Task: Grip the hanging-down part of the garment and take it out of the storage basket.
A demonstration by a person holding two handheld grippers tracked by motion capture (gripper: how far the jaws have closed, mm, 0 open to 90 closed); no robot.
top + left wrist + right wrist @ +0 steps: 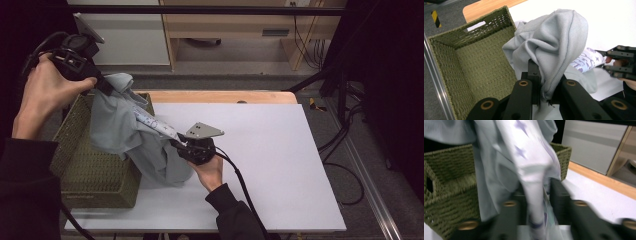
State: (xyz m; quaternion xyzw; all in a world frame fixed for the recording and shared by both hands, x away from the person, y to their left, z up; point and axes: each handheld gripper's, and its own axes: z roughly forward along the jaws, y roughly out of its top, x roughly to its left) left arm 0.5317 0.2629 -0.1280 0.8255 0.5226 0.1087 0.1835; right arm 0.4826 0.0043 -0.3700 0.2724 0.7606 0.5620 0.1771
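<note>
A pale grey garment (120,130) hangs over the right wall of an olive woven basket (90,175) at the table's left. My left gripper (102,85) is raised above the basket and shut on the garment's top fold (554,50). A white cloth with purple stars (157,125) stretches from the garment toward my right gripper (179,143), which is shut on its end (534,187). In the left gripper view the right gripper (609,61) shows at the right, holding the starred cloth (586,58). The basket's inside (474,65) looks bare.
A white mat (260,160) covers the table, with a wooden strip (220,96) along the far edge. Beyond the table stand a cabinet (125,30) and a wooden shelf (235,25). Cables (345,150) lie on the floor at right.
</note>
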